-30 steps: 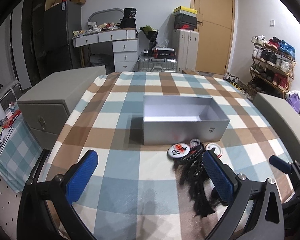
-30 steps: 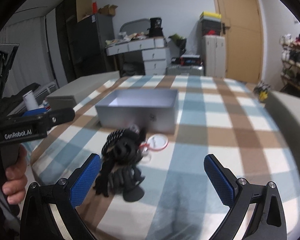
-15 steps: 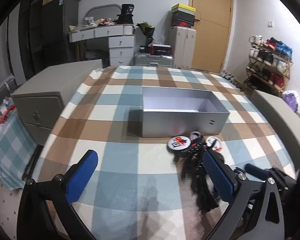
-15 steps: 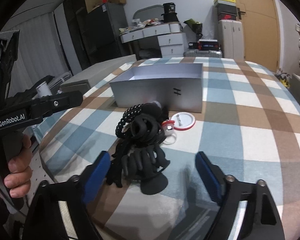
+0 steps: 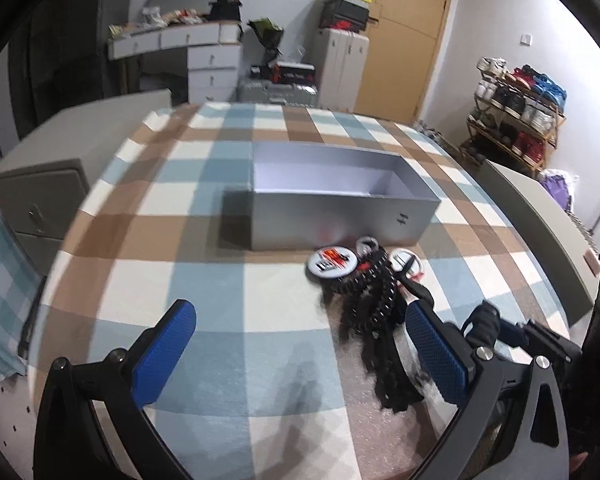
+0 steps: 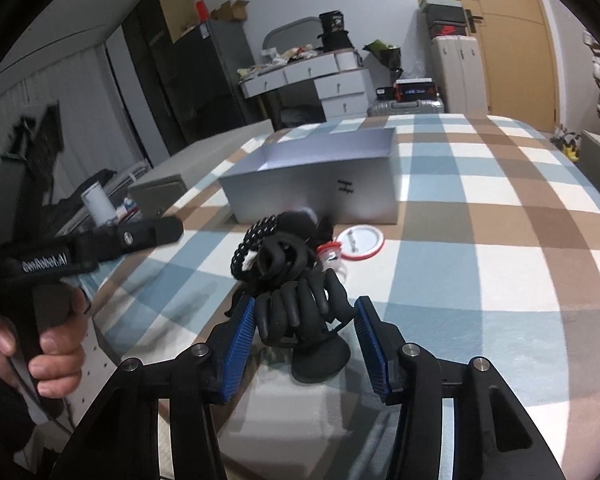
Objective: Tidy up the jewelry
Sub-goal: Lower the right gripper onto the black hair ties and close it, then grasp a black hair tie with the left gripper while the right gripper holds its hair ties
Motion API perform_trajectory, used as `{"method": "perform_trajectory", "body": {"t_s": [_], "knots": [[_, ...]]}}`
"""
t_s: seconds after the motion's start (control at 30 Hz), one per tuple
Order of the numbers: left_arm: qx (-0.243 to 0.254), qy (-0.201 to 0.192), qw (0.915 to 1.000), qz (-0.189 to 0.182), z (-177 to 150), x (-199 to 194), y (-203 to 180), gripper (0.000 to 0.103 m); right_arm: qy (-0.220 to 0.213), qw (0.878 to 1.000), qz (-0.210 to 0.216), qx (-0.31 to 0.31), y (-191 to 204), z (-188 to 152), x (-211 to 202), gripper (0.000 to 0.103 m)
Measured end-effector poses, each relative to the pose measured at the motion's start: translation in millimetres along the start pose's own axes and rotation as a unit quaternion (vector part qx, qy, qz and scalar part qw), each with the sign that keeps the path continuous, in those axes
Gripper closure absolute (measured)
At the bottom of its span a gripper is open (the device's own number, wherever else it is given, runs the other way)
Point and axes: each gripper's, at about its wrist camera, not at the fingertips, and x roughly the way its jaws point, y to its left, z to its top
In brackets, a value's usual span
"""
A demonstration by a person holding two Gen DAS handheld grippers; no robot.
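Note:
A black hand-shaped jewelry stand (image 6: 304,316) lies on the plaid table, draped with black bead strings (image 6: 256,240); it also shows in the left wrist view (image 5: 376,320). Round badges (image 5: 332,262) (image 6: 360,242) lie beside it, in front of an open silver box (image 5: 340,204) (image 6: 320,184). My right gripper (image 6: 306,340) is half open, its blue pads on either side of the stand, apart from it. My left gripper (image 5: 300,348) is wide open and empty, just left of the stand.
The plaid cloth (image 5: 204,216) covers the table. Grey cabinets stand at the left (image 5: 40,200) and right (image 5: 540,232). A white desk (image 5: 188,44), suitcases and a shoe rack (image 5: 516,116) stand far behind.
My right gripper moved forward to the stand and narrowed, its pads now flanking it. My left gripper shifted slightly; its view is closer to the table.

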Motion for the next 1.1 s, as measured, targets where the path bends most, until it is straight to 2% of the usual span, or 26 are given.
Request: {"method": "perform_trajectory", "body": {"t_s": [0.13,0.3,0.4,0.5,0.6,0.67,0.8,0.87,0.93,1.0,1.1], "knots": [[0.006,0.032,0.9985,-0.043,-3.7,10.2,-6.4,0.001,-0.011,1.000,-0.003,0.005,-5.6,2.6,-8.2,0.054],[0.032,0.072,0.9946,-0.068,-15.1,15.8,-20.4,0.001,-0.021,1.000,-0.017,0.009,-15.5,7.7,-16.1,0.054],[0.057,0.088,0.9927,-0.060,-20.7,19.0,-29.8,0.001,-0.027,0.999,-0.026,0.012,-22.2,9.8,-19.4,0.054],[0.076,0.085,0.9927,-0.039,-20.0,18.3,-34.5,0.009,-0.029,0.999,-0.028,0.023,-29.1,10.0,-21.4,0.054],[0.086,0.093,0.9911,-0.041,-18.0,21.0,-39.4,0.011,-0.029,0.999,-0.025,0.029,-32.2,9.0,-21.0,0.054],[0.088,0.100,0.9902,-0.042,-17.1,25.7,-40.4,0.018,-0.027,0.999,-0.023,0.030,-32.1,7.5,-20.7,0.054],[0.084,0.116,0.9891,-0.035,-17.0,33.7,-37.0,0.053,-0.028,0.999,-0.020,0.032,-33.3,6.0,-21.0,0.054],[0.088,0.117,0.9887,-0.029,-16.5,33.3,-36.6,0.061,-0.029,0.999,-0.017,0.034,-34.3,5.7,-21.4,0.054],[0.084,0.128,0.9871,-0.047,-16.5,31.1,-34.4,0.083,-0.030,0.999,-0.017,0.034,-35.2,5.3,-22.2,0.054],[0.087,0.138,0.9851,-0.055,-17.0,29.6,-36.1,0.089,-0.030,0.999,-0.017,0.034,-35.4,5.3,-22.4,0.054],[0.082,0.150,0.9835,-0.061,-17.7,26.2,-34.4,0.090,-0.033,0.999,-0.016,0.036,-35.2,5.0,-24.0,0.054]]}}
